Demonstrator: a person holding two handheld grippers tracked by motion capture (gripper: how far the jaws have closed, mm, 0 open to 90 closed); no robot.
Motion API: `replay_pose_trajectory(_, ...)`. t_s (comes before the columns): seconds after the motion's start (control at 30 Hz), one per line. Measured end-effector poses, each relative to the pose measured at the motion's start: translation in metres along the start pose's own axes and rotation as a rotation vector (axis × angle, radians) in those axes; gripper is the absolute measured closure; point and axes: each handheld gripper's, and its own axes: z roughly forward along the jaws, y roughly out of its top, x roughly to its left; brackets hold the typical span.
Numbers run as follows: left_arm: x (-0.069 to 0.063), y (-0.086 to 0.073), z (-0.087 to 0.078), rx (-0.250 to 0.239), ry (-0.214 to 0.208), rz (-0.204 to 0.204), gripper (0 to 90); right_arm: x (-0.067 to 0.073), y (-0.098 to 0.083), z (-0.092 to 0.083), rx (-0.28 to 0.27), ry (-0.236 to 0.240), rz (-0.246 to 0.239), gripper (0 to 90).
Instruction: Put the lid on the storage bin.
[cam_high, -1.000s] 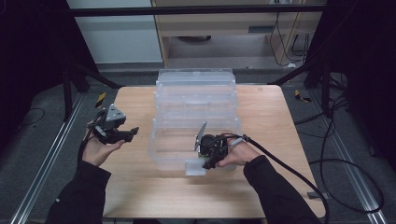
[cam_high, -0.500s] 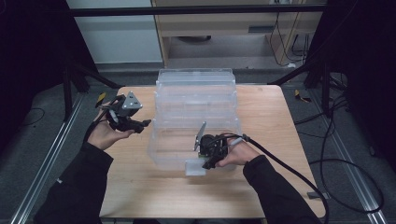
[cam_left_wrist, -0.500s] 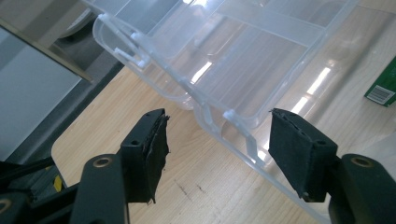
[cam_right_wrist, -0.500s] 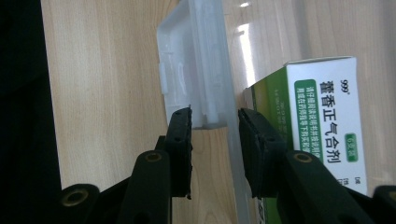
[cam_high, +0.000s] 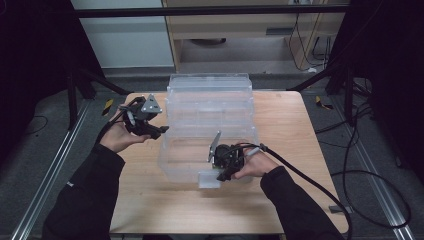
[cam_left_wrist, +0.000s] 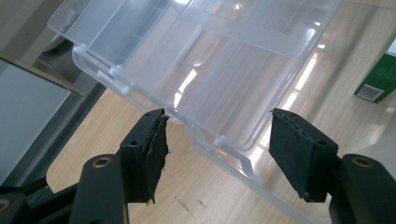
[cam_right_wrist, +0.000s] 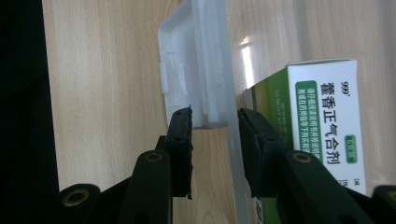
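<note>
**Two handheld grippers at a clear plastic box**

At the left, the left gripper (cam_high: 161, 130) is held above the wooden table (cam_high: 150, 210), its jaws spread wide and empty, just beside the raised lid (cam_left_wrist: 224, 56) of the clear storage box (cam_high: 210, 125) at the table's centre. Further right, the right gripper (cam_high: 220, 176) has its jaws set around the box's front wall at the latch (cam_right_wrist: 191, 70); whether the pads press on it cannot be told. A green-and-white medicine carton (cam_right_wrist: 327, 112) lies inside.

Layout of the table (cam_high: 280, 200) as we see it from above.
We find the clear box (cam_high: 210, 150) at the centre, its open lid (cam_high: 209, 90) behind it; a carton (cam_right_wrist: 327, 121) lies inside against the box's front wall, the latch tab (cam_high: 209, 179) outside it.
</note>
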Motion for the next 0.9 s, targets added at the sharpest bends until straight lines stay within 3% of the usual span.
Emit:
replay_pose_trajectory(0.63,-0.004,0.030,0.009,0.032,-0.001,0.130,36.8,0.000,-0.001,0.000,-0.007,0.002,-0.012,66.7)
replay_pose_trajectory(0.9,-0.003,0.039,0.015,0.053,0.000,0.165,36.9,0.000,-0.001,0.000,-0.007,-0.001,-0.011,66.7)
